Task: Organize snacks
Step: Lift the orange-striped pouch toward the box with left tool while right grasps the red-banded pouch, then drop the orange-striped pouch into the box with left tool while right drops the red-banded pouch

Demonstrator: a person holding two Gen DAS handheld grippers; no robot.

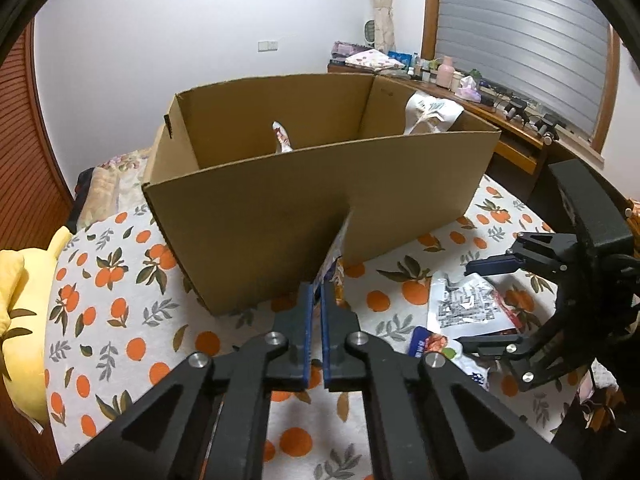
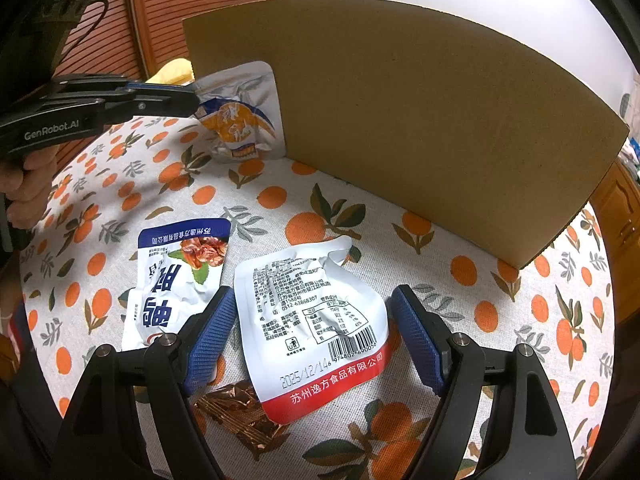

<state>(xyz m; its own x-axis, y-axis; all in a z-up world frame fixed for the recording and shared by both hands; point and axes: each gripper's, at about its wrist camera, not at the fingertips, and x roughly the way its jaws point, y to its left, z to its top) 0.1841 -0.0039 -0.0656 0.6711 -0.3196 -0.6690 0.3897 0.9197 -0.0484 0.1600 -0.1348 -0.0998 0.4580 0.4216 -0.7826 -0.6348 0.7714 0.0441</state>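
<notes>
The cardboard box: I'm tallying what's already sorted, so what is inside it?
Above the cardboard box near wall, one white snack packet tip shows inside. The wall hides the floor and anything else.

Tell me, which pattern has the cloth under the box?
White cloth printed with oranges and leaves, clearest in the right wrist view, under the cardboard box.

Our left black two-finger gripper with blue ribbed pads [image 1: 317,292] is clamped tight, angled downward, a bare hand [image 2: 24,196] wrapped round its handle. Our right matching black gripper [image 2: 310,336] tilts downward with jaws spread wide, gripping nothing.
</notes>
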